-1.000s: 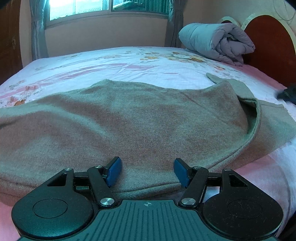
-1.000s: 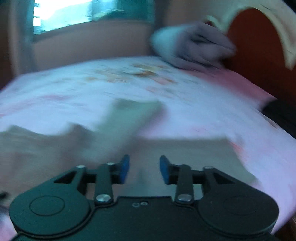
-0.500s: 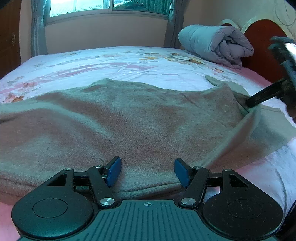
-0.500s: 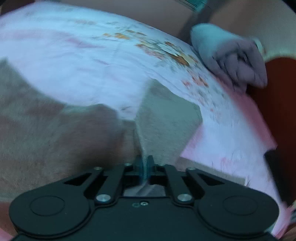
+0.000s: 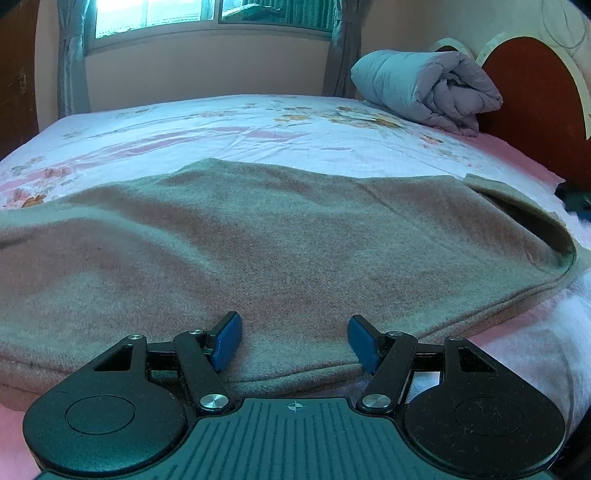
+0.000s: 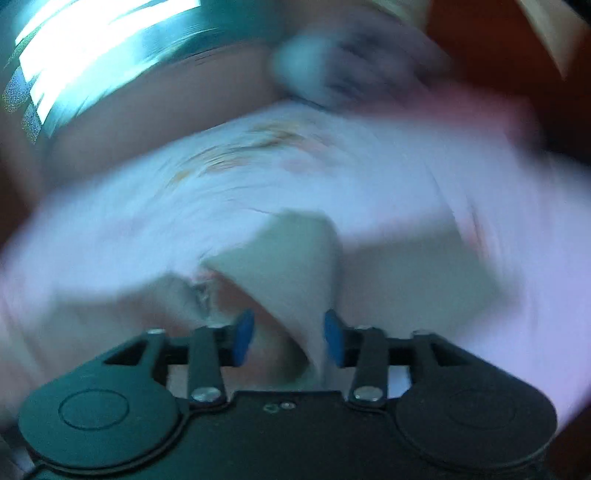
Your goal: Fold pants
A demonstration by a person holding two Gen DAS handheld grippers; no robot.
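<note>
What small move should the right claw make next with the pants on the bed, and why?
Probably back the right claw off the pants. Its jaws are opening, with a fabric flap between the pads but not pinched, so the release looks under way. The left claw sits open over the near edge, gripping nothing. The right view is blurred, so this is a guess.

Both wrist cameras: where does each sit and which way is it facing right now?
Left wrist view: sits on the left gripper, low at the near bed edge, facing across the grey-brown woollen pants toward the window; jaws open, blue pads over the cloth.
Right wrist view: sits on the right gripper, blurred, facing over a raised flap of the pants; jaws opening, cloth between them.
Shared: pants, pink floral bedsheet, rolled grey quilt, red-brown headboard.
</note>
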